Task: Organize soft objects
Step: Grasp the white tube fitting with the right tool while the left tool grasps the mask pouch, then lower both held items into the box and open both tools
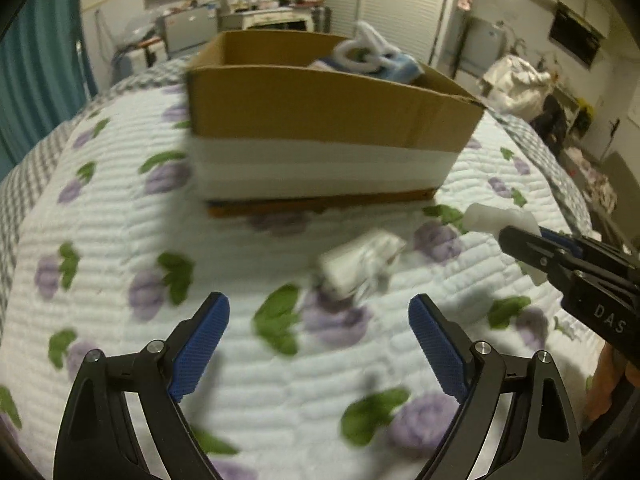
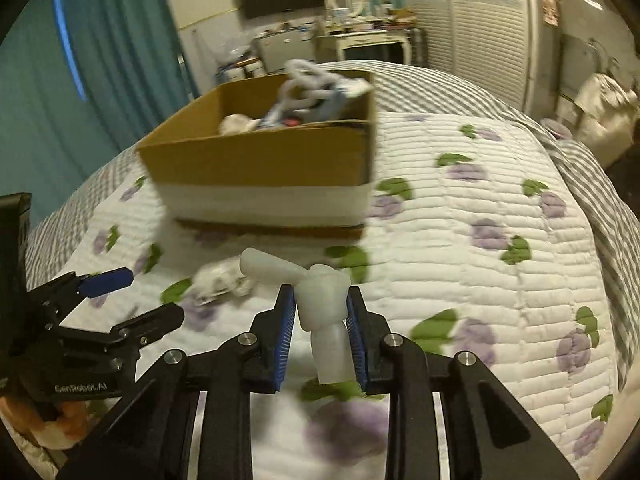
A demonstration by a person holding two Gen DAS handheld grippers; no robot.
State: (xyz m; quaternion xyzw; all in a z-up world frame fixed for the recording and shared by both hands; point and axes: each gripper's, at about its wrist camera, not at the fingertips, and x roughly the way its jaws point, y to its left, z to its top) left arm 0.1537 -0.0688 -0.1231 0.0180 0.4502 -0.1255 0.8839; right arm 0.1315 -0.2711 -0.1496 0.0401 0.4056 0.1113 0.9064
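A cardboard box (image 1: 320, 108) with a white band stands on the bed; it also shows in the right wrist view (image 2: 260, 164). Soft white and blue items (image 1: 372, 56) lie inside it. A small white crumpled object (image 1: 360, 266) lies on the quilt in front of the box, blurred, also in the right wrist view (image 2: 224, 280). My left gripper (image 1: 319, 320) is open and empty, just short of it. My right gripper (image 2: 320, 308) is shut on a white knotted soft piece (image 2: 320, 300), held above the quilt; it also shows in the left wrist view (image 1: 500, 218).
The bed has a white quilt (image 2: 480, 280) with purple flowers and green leaves. A grey checked blanket (image 2: 580, 168) lies along its edges. Teal curtains (image 2: 100, 60), a dresser (image 2: 360, 40) and clutter stand beyond the bed.
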